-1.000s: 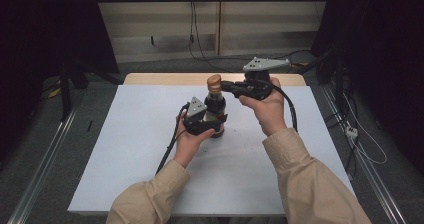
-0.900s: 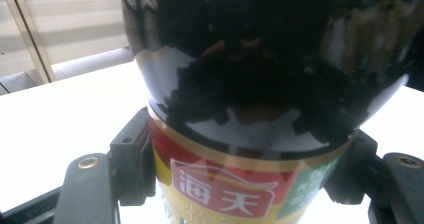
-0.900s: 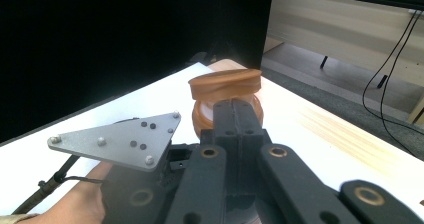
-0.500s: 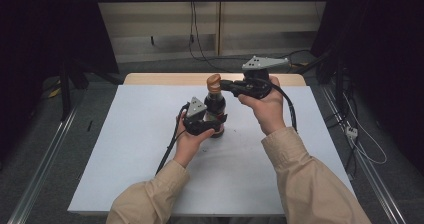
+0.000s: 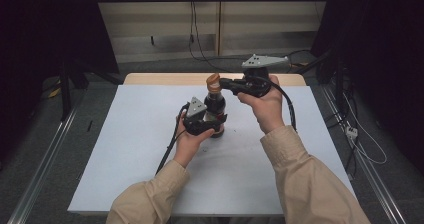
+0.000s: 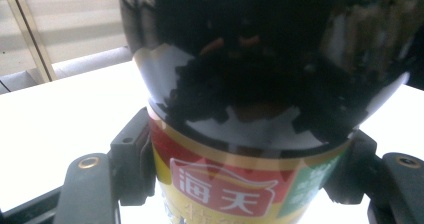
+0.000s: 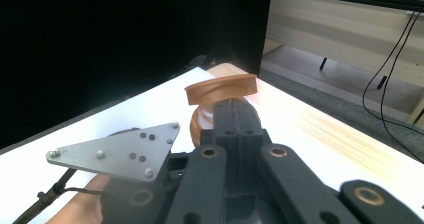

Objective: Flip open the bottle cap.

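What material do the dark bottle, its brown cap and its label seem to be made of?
Bottle: glossy and dark, with sharp mirror-like reflections; glass or hard clear plastic filled with dark liquid, I cannot tell which.
Cap: brown plastic by its look, smooth and slightly translucent, with a flip lid standing open.
Label: a printed glossy wrap, likely plastic film or coated paper, in red, yellow and green.
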Demonstrator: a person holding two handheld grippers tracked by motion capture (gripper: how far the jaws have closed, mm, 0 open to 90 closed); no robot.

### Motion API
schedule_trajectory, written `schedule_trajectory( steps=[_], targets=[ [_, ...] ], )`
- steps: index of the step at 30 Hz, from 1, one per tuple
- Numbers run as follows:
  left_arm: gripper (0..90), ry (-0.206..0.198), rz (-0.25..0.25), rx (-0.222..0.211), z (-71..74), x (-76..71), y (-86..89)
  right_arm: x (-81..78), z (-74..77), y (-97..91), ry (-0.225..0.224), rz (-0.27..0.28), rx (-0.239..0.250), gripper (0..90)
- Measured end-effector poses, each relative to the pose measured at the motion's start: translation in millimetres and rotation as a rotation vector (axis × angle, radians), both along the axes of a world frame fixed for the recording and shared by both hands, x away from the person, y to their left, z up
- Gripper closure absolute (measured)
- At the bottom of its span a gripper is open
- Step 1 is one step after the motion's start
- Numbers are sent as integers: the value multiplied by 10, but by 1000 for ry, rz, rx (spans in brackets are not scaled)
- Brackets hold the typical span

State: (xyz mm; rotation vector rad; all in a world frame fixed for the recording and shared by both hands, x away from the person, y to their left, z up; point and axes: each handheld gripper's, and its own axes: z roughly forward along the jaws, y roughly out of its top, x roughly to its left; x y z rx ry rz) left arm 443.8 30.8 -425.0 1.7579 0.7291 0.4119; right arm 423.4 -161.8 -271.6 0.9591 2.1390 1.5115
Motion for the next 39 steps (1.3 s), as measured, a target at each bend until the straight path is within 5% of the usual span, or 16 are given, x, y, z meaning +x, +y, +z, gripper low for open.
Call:
schedule_trajectory(
  steps=[39],
  targets=[
    [296,7,-17,2,-5,0,7,31,61,50,-6,-1,3,900]
  ],
)
